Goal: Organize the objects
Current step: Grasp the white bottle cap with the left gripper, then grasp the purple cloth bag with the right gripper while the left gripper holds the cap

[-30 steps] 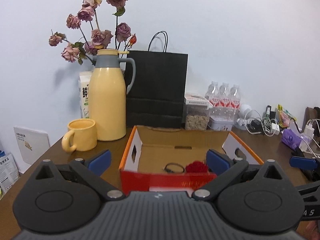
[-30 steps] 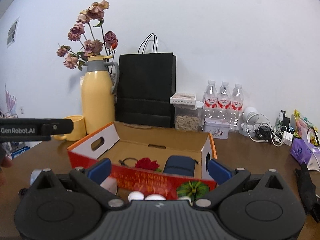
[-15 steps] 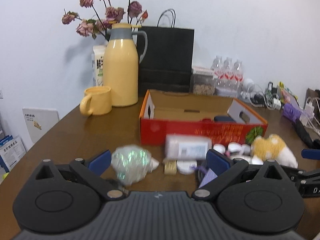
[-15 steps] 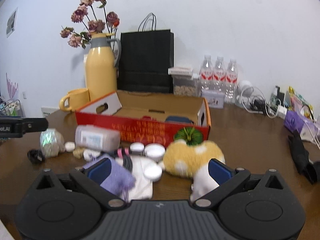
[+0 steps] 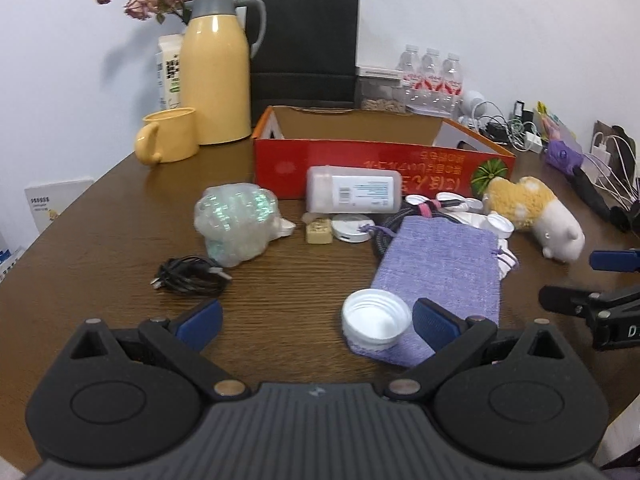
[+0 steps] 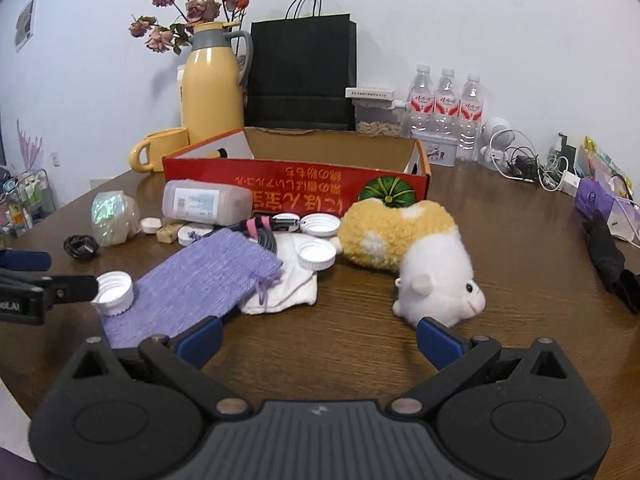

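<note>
A red cardboard box (image 5: 380,164) (image 6: 296,184) stands open mid-table. In front of it lie a clear plastic container (image 5: 352,194) on its side, an iridescent wrapped bundle (image 5: 236,224), a coiled black cable (image 5: 188,280), a purple pouch (image 5: 440,276) (image 6: 200,284) with a white cap (image 5: 376,322) on its near end, several more caps, a white cloth (image 6: 288,280) and a yellow-and-white plush toy (image 6: 408,252). My left gripper (image 5: 318,322) is open, its right finger beside the cap. My right gripper (image 6: 320,340) is open, just short of the plush, holding nothing.
Behind the box stand a yellow thermos (image 5: 216,76), a yellow mug (image 5: 170,140), a black paper bag (image 5: 304,48) and three water bottles (image 6: 444,104). Chargers and cables (image 6: 532,164) and a folded black umbrella (image 6: 608,256) lie at the right. The table's rounded edge curves on the left.
Both grippers have drawn back from over the box toward the near table edge and tilted down. The objects in front of the box have come into view. Both stay open and empty.
</note>
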`<state>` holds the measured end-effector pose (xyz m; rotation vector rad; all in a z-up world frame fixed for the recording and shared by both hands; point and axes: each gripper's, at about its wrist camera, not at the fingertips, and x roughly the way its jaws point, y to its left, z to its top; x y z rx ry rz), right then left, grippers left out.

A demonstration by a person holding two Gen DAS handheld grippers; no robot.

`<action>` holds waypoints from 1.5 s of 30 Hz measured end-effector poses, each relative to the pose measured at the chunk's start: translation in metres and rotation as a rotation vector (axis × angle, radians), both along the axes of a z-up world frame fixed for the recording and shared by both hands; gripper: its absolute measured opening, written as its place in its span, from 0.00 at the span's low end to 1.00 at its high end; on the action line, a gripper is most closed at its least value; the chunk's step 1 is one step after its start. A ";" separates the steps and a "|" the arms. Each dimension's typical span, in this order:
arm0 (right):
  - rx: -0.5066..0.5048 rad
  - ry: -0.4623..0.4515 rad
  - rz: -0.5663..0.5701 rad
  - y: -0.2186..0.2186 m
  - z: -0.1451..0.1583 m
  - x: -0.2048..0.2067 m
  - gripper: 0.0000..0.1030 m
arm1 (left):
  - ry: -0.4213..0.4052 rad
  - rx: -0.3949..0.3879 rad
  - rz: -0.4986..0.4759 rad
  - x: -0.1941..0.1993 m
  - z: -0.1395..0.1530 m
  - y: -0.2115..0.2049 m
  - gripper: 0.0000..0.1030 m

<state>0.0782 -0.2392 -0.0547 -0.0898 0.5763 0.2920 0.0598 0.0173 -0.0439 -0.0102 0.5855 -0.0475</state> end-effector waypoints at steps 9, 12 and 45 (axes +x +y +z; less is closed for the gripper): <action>-0.003 0.010 0.012 0.002 -0.003 0.000 1.00 | 0.005 0.013 -0.048 0.017 -0.011 -0.020 0.77; -0.001 0.011 0.010 0.002 -0.003 0.000 1.00 | 0.021 -0.017 -0.052 0.018 -0.015 -0.017 0.39; -0.029 -0.031 0.253 0.079 -0.002 0.025 1.00 | -0.050 -0.026 0.086 -0.016 0.004 0.041 0.39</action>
